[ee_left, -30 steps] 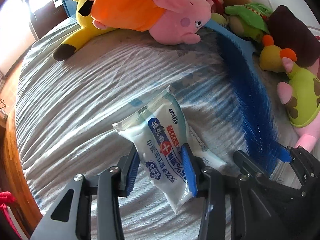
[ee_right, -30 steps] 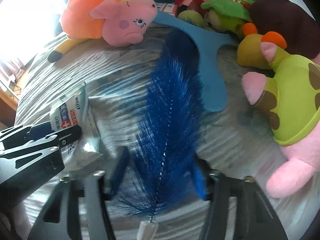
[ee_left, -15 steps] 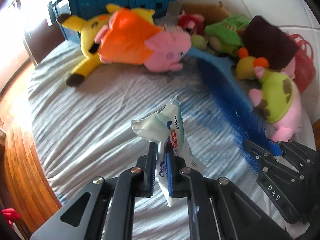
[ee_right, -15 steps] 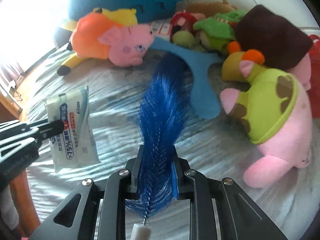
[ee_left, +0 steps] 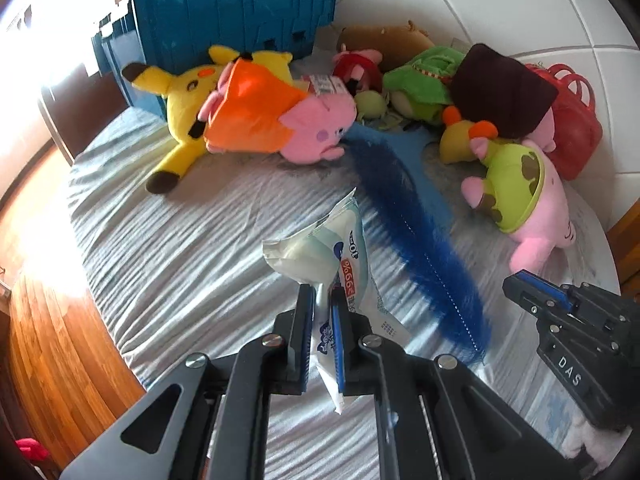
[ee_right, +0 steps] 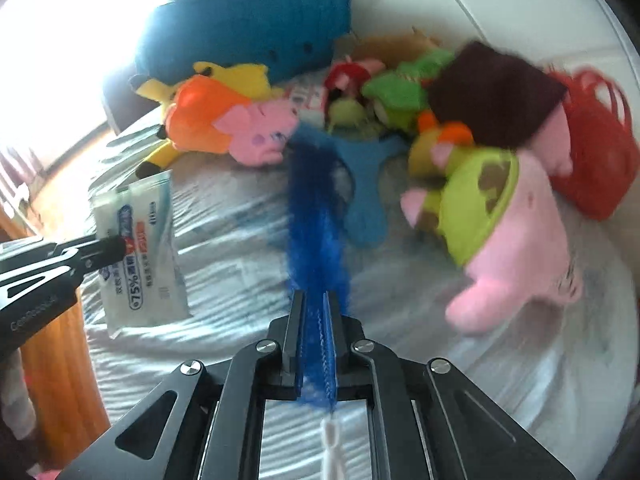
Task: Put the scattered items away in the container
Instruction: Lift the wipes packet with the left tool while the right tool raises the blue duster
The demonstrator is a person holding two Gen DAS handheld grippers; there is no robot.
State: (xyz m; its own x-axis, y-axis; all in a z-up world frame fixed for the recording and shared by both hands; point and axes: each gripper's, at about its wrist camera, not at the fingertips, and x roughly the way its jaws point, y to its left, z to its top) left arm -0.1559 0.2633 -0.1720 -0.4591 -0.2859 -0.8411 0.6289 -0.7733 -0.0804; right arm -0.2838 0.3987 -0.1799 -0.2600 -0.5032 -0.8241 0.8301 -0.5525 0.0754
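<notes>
Bed (ee_left: 168, 264): feather (ee_left: 416, 232) lengthwise twd bin (ee_left: 236, 12)

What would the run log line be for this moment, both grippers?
left gripper: shut on wipes pack | right gripper: shut on blue feather | both lifted off bed | blue crate: behind toys

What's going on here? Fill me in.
A person is tidying a bed with a gripper in each hand. The left gripper is shut on a pack of wet wipes; the right gripper is shut on a blue feather. Both are held above the striped bedsheet. The blue crate sits behind the plush toys.
</notes>
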